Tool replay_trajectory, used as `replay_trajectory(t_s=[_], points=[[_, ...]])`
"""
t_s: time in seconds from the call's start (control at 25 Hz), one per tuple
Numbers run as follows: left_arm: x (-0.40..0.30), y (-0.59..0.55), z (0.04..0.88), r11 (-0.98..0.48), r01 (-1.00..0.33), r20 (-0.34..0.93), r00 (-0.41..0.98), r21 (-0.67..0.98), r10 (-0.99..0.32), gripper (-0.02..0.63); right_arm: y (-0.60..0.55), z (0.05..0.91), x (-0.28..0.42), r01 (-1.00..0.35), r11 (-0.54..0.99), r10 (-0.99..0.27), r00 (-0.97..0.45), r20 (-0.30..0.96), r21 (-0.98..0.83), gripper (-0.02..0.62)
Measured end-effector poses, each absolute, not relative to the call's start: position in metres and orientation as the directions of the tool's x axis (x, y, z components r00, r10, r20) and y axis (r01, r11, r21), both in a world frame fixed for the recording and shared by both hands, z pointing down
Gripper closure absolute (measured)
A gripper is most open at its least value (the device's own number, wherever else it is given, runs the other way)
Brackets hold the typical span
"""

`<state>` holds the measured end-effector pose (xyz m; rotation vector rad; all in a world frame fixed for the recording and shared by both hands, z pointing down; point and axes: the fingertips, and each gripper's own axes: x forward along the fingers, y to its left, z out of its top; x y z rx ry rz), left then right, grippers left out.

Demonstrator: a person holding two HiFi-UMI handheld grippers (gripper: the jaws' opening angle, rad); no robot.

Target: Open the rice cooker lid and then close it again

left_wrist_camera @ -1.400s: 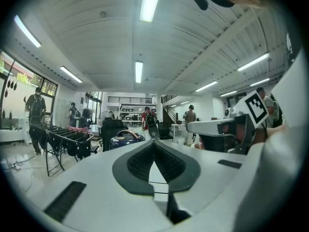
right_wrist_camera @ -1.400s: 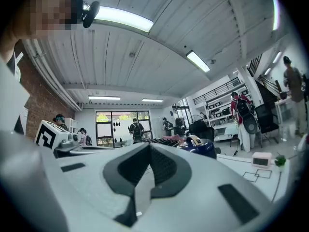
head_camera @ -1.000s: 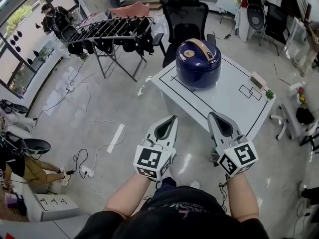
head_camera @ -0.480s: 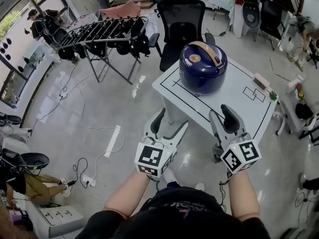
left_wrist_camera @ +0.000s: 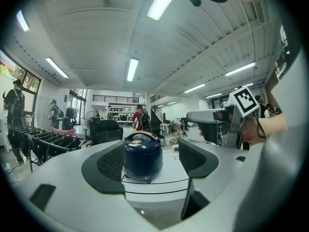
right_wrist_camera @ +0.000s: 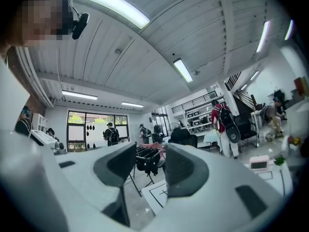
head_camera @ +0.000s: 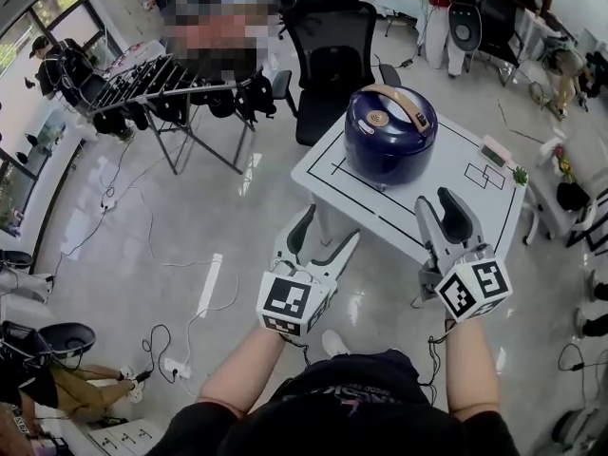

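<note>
Item: rice cooker (head_camera: 390,133), lid down, on white surface (head_camera: 451,155). Left tongs (head_camera: 328,228) and right tongs (head_camera: 439,202): short of the rice cooker, empty, jaws just opening wide. Advice: approach level, and locate the lid release before lifting.

You're standing in a big open lab hall: a polished floor (head_camera: 142,226) strewn with cables (head_camera: 152,316) and a power strip (head_camera: 174,366), an office chair (head_camera: 328,36), a drying rack (head_camera: 161,84), a white tabletop (head_camera: 446,193) marked with black outlines, and strip lights (left_wrist_camera: 132,69) under a ribbed ceiling (left_wrist_camera: 96,33).
</note>
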<state>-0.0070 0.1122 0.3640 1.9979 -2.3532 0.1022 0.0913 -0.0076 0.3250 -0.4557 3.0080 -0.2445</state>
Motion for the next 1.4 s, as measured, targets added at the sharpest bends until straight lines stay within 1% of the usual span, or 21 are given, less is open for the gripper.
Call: replay_trajectory(t_s=[0.24, 0.64, 0.84, 1.4], points=[[-0.021, 0.117, 0.355, 0.146, -0.989, 0.051, -0.147, -0.025, -0.988, 0.273, 0.004, 0.319, 0.076, -0.287, 0.948, -0.298, -0.953, -0.059, -0.139, 0.419], [-0.038, 0.098, 0.354, 0.154, -0.988, 0.054, -0.155, -0.025, -0.986, 0.273, -0.019, 0.313, 0.059, -0.286, 0.947, -0.299, -0.951, -0.079, -0.148, 0.419], [-0.047, 0.071, 0.351, 0.158, -0.987, 0.053, -0.16, -0.034, -0.986, 0.273, -0.047, 0.314, 0.052, -0.285, 0.945, -0.302, -0.949, -0.093, -0.161, 0.419], [-0.072, -0.04, 0.343, 0.117, -0.992, 0.062, -0.12, -0.051, -0.991, 0.273, -0.156, 0.306, 0.03, -0.315, 0.93, -0.339, -0.934, -0.11, -0.189, 0.419]])
